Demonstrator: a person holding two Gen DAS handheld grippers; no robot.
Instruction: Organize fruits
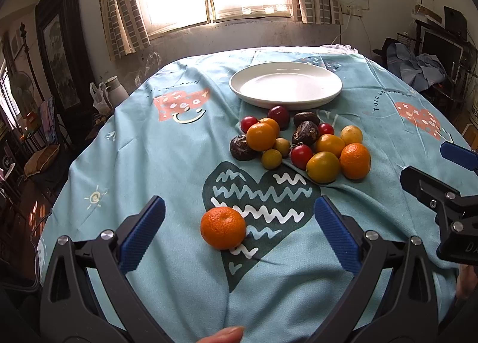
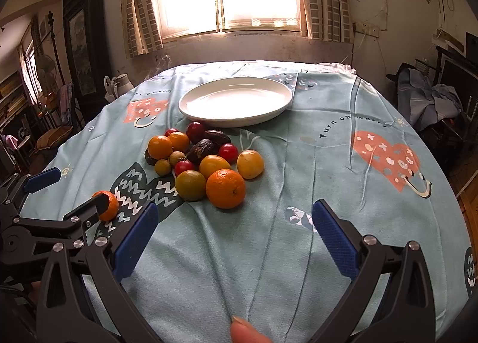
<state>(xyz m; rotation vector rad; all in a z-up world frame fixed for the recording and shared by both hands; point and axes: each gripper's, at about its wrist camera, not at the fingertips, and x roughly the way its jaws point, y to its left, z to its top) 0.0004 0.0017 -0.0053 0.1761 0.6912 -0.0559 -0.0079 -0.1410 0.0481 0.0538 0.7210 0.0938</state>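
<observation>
Opening step, nothing gathered yet: white plate bare at twelve o'clock on the cloth-covered surface, fruit pile heaped just short of its near rim, around one o'clock from the left hand-held gripper. Jaws of that left hand-held gripper spread wide, clamped on nothing, with a lone mandarin lying between the blue pads but apart from both. Right hand-held gripper likewise spread wide over bare cloth, nearest orange at twelve o'clock. Next, probably: ease left forward, centre the mandarin, close gently, lift and carry to the plate. Round fruit liable to roll.
</observation>
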